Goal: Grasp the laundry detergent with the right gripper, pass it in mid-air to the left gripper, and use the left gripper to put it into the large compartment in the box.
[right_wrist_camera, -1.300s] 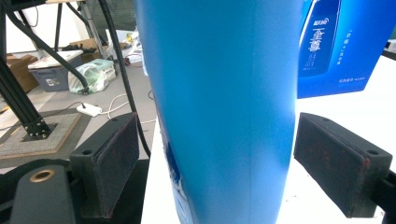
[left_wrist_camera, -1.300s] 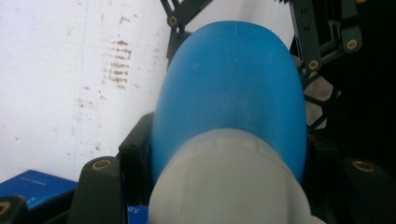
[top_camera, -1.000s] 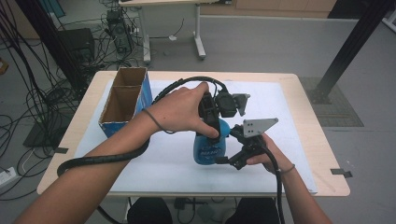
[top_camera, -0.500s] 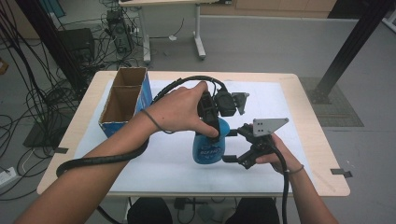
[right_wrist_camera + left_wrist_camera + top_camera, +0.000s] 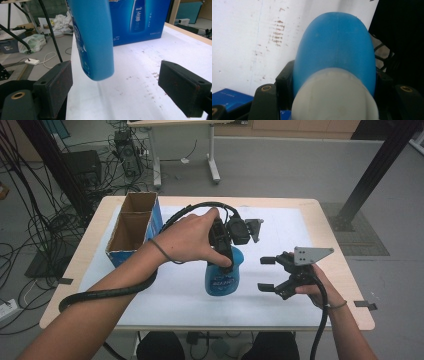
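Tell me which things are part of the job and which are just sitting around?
Part of the job:
- blue bottle, lifted off the table
- left gripper, shut on its top
- right gripper, open beside it
- blue cardboard box, open on top

Just lying about:
- white sheet on the table
- cables on the floor

overhead forward-down, two close claw views
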The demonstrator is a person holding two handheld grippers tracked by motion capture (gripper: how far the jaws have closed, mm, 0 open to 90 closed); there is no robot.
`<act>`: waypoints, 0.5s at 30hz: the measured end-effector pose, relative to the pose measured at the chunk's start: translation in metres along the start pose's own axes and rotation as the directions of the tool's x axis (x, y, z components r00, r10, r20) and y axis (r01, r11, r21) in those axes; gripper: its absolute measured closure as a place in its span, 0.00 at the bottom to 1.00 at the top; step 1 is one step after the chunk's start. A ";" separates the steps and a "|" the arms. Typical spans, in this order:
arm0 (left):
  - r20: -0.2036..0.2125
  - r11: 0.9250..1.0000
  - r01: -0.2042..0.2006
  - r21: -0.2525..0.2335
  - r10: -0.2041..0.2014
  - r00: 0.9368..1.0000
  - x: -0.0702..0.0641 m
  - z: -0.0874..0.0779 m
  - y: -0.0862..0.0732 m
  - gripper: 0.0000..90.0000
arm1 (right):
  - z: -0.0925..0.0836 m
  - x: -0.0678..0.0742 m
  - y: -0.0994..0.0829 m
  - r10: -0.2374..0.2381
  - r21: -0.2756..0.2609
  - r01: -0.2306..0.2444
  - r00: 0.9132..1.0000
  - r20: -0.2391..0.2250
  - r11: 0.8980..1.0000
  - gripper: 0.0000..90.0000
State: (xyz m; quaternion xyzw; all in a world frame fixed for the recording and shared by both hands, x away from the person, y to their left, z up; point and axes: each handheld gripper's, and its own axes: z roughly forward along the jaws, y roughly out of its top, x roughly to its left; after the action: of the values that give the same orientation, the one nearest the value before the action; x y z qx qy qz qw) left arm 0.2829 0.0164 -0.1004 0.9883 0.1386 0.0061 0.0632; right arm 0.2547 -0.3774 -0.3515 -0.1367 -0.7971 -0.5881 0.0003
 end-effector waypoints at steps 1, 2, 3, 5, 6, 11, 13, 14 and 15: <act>0.001 1.000 0.001 0.003 -0.001 1.000 0.000 0.000 0.000 0.42 | 0.000 0.000 0.000 0.000 0.000 0.000 1.000 0.000 1.000 0.13; -0.001 1.000 0.003 0.005 -0.003 1.000 0.000 -0.001 0.000 0.42 | -0.003 0.000 -0.001 0.005 0.001 -0.005 1.000 0.006 1.000 0.13; -0.007 1.000 0.003 0.004 -0.003 1.000 -0.001 -0.001 0.000 0.42 | -0.007 0.001 -0.002 0.007 0.001 -0.007 1.000 0.019 1.000 0.12; -0.010 1.000 0.006 0.001 -0.006 1.000 -0.001 -0.002 -0.001 0.42 | -0.010 0.002 -0.003 0.010 0.001 -0.010 1.000 0.027 1.000 0.12; -0.010 1.000 0.006 0.000 -0.006 1.000 -0.001 -0.002 -0.001 0.42 | -0.015 0.003 -0.005 0.014 -0.001 -0.014 0.999 0.042 1.000 0.11; -0.007 1.000 0.018 -0.004 -0.018 1.000 0.000 -0.003 -0.004 0.42 | -0.030 0.008 -0.011 0.032 -0.006 -0.031 0.995 0.098 0.999 0.08; -0.009 1.000 0.026 -0.004 -0.026 1.000 0.000 -0.003 -0.004 0.42 | -0.037 0.010 -0.015 0.038 -0.008 -0.038 0.991 0.125 0.999 0.07; -0.012 1.000 0.022 -0.002 -0.023 1.000 0.000 -0.004 -0.004 0.42 | -0.040 0.011 -0.016 0.042 -0.011 -0.041 0.989 0.142 0.999 0.06; -0.014 1.000 0.023 0.001 -0.023 1.000 0.000 -0.004 -0.004 0.42 | -0.042 0.012 -0.017 0.045 -0.012 -0.044 0.987 0.152 0.999 0.06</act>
State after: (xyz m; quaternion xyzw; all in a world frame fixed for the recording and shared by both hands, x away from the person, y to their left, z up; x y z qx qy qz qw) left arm 0.2813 0.0203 -0.0970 0.9866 0.1504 0.0119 0.0615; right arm 0.2329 -0.4192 -0.3527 -0.1991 -0.7889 -0.5794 -0.0480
